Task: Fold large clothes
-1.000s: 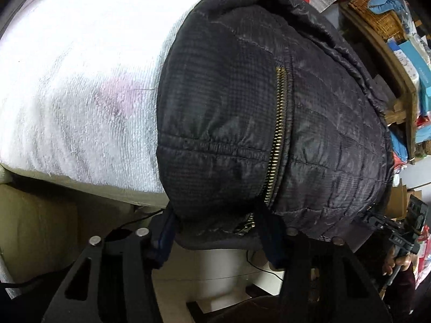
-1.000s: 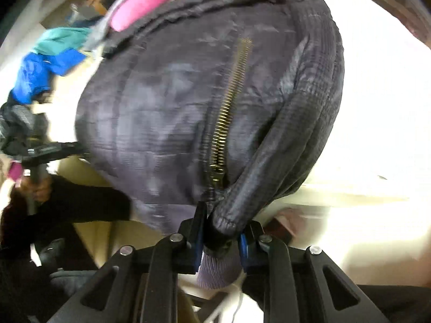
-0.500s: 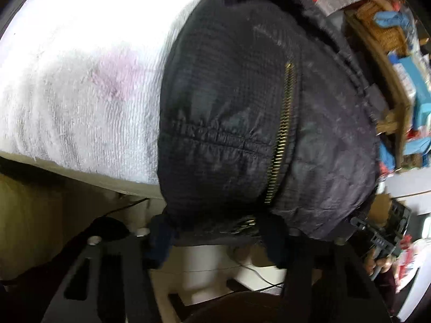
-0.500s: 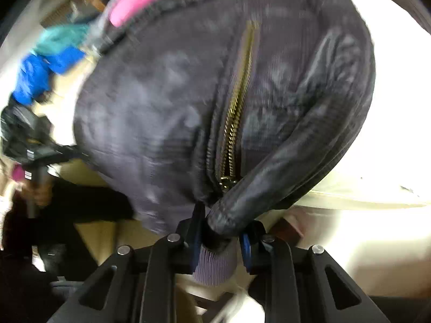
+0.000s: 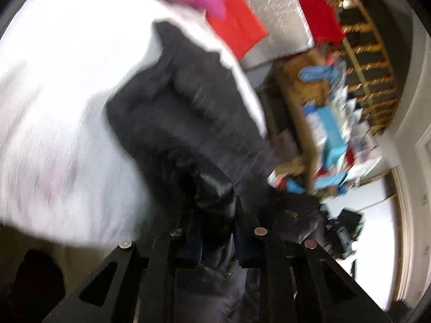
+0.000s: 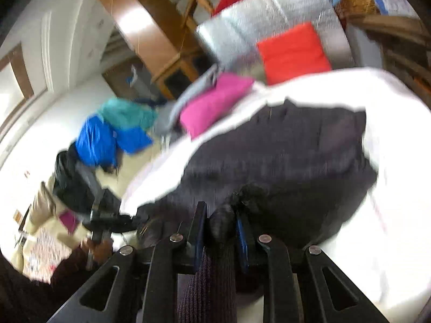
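I have both jaws pinching the hem of the black quilted jacket, left gripper and right gripper alike. It lies bunched on the white towel-covered surface, so I judge the fold barely begun.

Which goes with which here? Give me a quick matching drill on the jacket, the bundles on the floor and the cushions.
Things:
1. jacket
2. cushion by the jacket
3. floor bundle
4. square cushion

Colours:
A. red
B. black
C. blue
D. pink

Pairs: 1-B, 2-D, 3-C, 4-A
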`<control>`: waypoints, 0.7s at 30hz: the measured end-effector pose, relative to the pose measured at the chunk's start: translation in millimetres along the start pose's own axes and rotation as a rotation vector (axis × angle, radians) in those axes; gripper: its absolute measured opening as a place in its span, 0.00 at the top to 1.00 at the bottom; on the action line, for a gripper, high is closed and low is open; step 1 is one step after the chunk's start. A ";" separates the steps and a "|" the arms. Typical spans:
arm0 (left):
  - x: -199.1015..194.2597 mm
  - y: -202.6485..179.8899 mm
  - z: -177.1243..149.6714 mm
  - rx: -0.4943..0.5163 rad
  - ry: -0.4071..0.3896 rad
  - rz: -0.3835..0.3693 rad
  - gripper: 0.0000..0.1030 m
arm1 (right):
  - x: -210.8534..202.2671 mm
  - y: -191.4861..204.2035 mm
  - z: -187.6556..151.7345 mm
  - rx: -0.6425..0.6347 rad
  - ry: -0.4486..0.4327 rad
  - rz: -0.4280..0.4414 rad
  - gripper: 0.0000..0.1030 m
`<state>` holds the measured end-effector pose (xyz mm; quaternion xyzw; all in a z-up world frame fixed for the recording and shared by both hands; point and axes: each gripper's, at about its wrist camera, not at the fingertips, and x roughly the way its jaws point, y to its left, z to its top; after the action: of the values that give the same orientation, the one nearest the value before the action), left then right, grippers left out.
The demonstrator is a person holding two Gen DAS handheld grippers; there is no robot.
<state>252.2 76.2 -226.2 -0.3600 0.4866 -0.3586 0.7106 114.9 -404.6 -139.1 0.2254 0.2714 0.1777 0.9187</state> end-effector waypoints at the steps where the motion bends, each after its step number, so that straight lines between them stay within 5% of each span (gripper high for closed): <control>1: 1.8 0.5 9.5 -0.007 -0.013 -0.012 0.81 | 5.4 -2.0 13.6 0.017 -0.035 0.001 0.81; 3: 4.0 -13.3 42.2 -0.008 -0.056 -0.018 0.81 | 5.5 -23.4 44.9 0.073 -0.150 -0.022 0.99; 8: 46.9 -31.4 129.7 -0.019 -0.148 -0.026 0.88 | 37.7 -90.0 111.6 0.278 -0.318 -0.062 0.99; 10: 37.8 -22.6 155.5 -0.002 -0.199 0.019 0.88 | 54.6 -107.9 123.1 0.259 -0.290 -0.192 0.99; 11: 45.1 -8.4 165.0 -0.040 -0.230 0.059 0.89 | 67.2 -116.2 121.2 0.291 -0.263 -0.180 0.95; 14: 66.6 38.9 164.7 -0.179 -0.213 -0.021 0.92 | 92.8 -131.3 99.5 0.345 -0.167 -0.145 0.95; 16: 73.8 57.3 159.6 -0.238 -0.168 0.086 0.92 | 114.4 -138.2 87.6 0.326 -0.057 -0.226 0.95; 19: 66.1 38.5 151.2 -0.142 -0.163 0.169 0.88 | 127.4 -139.6 78.3 0.340 0.085 -0.243 0.95; 21: 50.0 27.3 138.5 -0.095 -0.185 0.172 0.71 | 120.4 -126.2 75.0 0.308 0.091 -0.234 0.95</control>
<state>401.6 68.9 -234.3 -0.3815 0.4647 -0.2382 0.7627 279.2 -479.8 -197.6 0.3221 0.3610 0.0359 0.8745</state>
